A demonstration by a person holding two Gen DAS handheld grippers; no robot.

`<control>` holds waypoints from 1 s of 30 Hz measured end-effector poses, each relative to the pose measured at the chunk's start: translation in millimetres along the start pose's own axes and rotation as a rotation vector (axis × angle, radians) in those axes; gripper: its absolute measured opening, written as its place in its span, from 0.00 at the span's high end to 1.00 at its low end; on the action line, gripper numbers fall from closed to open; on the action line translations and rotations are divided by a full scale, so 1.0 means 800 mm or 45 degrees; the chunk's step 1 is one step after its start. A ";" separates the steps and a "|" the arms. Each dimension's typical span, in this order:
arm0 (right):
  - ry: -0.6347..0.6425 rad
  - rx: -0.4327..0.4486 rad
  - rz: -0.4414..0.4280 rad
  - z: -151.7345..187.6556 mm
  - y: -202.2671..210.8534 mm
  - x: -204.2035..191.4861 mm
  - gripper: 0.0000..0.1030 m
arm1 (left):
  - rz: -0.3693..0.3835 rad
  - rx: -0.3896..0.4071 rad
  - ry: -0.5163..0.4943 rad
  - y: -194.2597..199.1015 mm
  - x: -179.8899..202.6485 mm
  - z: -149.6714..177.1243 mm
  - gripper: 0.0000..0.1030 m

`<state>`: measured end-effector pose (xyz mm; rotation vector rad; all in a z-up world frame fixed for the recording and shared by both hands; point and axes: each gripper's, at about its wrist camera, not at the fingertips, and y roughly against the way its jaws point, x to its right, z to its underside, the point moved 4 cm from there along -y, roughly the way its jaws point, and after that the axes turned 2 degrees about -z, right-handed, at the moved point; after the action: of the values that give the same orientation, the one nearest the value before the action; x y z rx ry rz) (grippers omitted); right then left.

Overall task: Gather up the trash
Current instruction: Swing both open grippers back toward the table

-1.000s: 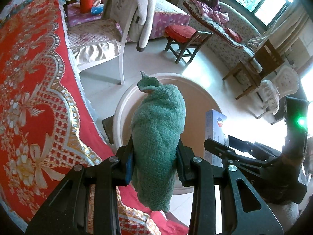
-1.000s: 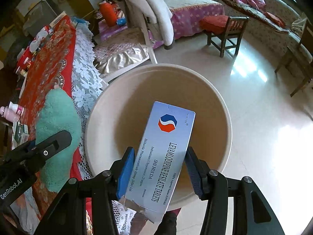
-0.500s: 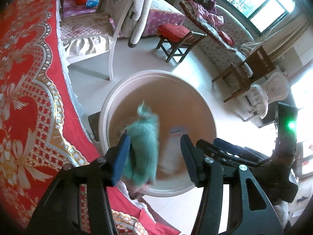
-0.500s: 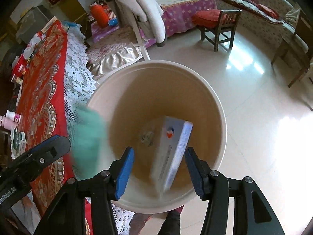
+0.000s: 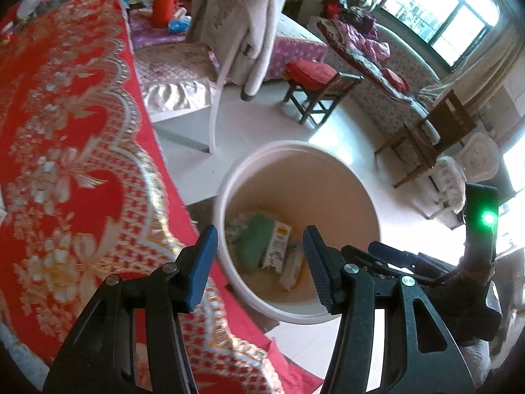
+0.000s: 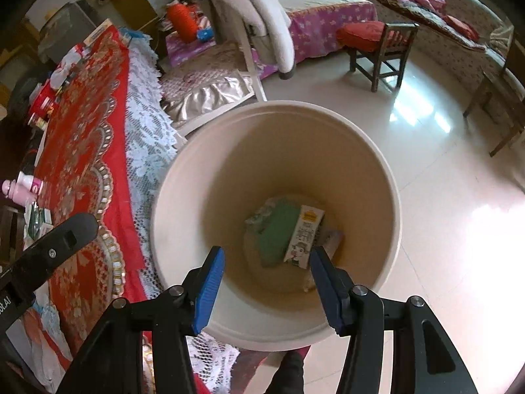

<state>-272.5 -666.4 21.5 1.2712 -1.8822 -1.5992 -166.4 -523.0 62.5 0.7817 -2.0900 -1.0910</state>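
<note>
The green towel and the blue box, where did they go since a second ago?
Both were let go and fell down into the bin. The green towel left the left gripper; the blue box left the right gripper. Both grippers now hang empty above the bin. The bin itself and the red tablecloth stayed put.

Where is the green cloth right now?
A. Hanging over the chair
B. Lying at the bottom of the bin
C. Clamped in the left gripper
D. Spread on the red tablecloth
B: the green cloth lies at the bottom of the bin beside a carton, and both the left gripper and right gripper are open with nothing between their fingers.
</note>
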 end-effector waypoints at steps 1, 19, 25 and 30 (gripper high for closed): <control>0.007 0.002 -0.002 0.000 0.000 -0.004 0.49 | -0.013 0.011 0.008 0.005 -0.006 0.000 0.49; 0.270 0.020 -0.140 -0.014 -0.006 -0.165 0.49 | -0.217 0.164 0.202 0.093 -0.143 0.011 0.49; 0.365 -0.008 -0.188 -0.008 -0.018 -0.226 0.49 | -0.281 0.192 0.274 0.122 -0.191 0.027 0.49; 0.442 -0.042 -0.227 0.001 -0.030 -0.276 0.49 | -0.332 0.211 0.342 0.147 -0.232 0.043 0.49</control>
<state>-146.8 -487.0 58.8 1.6207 -1.5614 -1.3739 -103.1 -313.1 98.1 1.2382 -1.9022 -0.8921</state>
